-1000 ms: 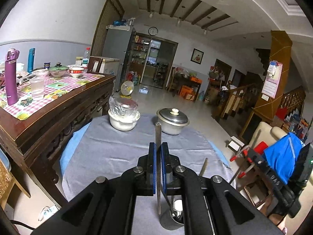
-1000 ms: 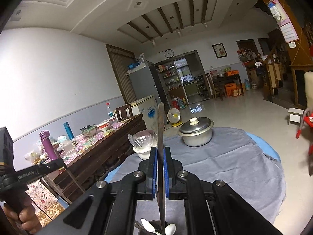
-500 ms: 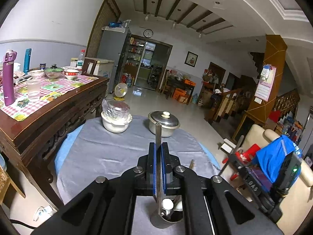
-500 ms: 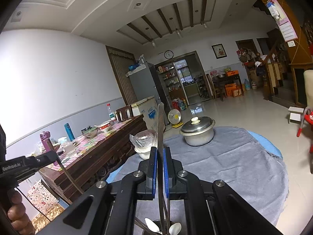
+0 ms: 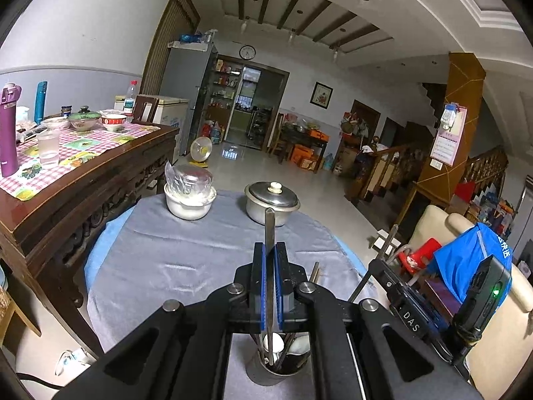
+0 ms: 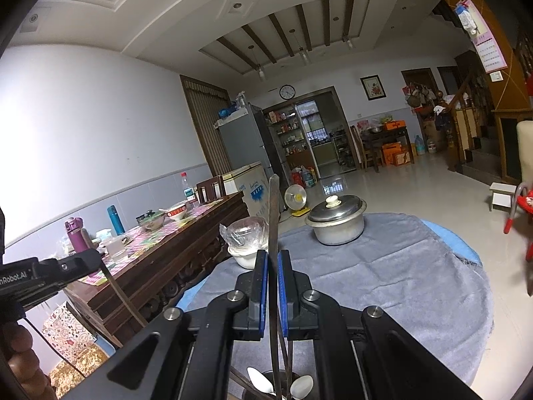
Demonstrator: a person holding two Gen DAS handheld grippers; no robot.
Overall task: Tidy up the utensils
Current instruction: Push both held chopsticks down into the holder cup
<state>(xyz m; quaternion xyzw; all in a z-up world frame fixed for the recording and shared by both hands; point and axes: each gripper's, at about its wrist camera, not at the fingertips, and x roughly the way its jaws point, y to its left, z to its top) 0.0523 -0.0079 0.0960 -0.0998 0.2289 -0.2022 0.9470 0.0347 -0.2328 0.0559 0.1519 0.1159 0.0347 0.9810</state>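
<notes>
Steel utensil handles stand upright, one point(image 5: 269, 233) pinched between the left gripper's point(image 5: 269, 256) blue pads and another point(image 6: 273, 220) clamped likewise in the right gripper point(image 6: 272, 261), both dipping into the metal holder point(image 5: 278, 371) of white spoons point(image 5: 273, 343) on the grey-clothed round table point(image 5: 160, 266).

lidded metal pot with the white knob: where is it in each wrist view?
Left wrist: the lidded metal pot sits centre frame, at the grey cloth's far edge, just above the fingers.
Right wrist: pot sits right of centre, mid-height.
Shared landmark: round wall clock over the doorway.
</notes>
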